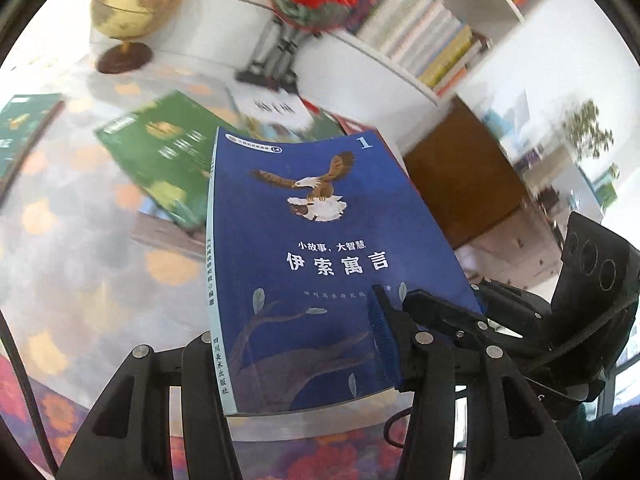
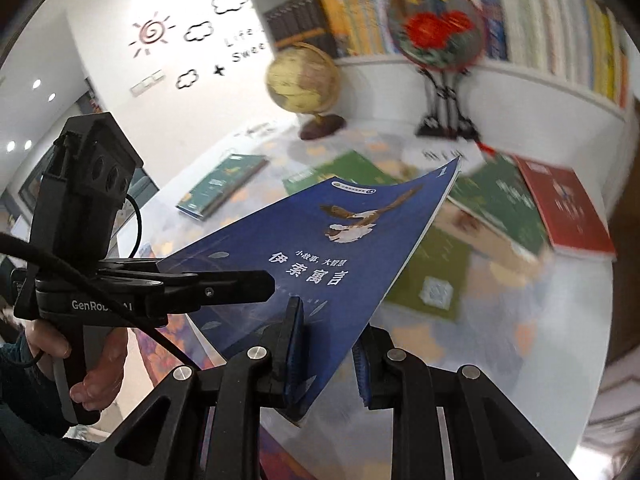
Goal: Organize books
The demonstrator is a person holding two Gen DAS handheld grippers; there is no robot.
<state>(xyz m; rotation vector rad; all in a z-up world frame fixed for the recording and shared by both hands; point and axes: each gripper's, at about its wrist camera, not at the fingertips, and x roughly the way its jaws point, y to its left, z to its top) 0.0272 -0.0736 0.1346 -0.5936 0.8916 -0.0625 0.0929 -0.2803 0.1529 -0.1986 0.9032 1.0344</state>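
The blue book (image 1: 320, 260) is held raised above the table (image 1: 80, 272), clamped at its lower edge by the left gripper (image 1: 298, 354) and at a corner by the right gripper (image 2: 328, 360).

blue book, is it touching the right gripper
Touching. The right wrist view shows the right gripper shut on the blue book, pads pressing its lower corner.

White bookshelf (image 2: 500, 76) curves behind the table's far edge; a white wall (image 2: 112, 32) at left bears sun and cloud decals (image 2: 152, 34); ceiling spotlights (image 2: 37, 83) glow; a floral cloth (image 1: 92, 248) covers the table.
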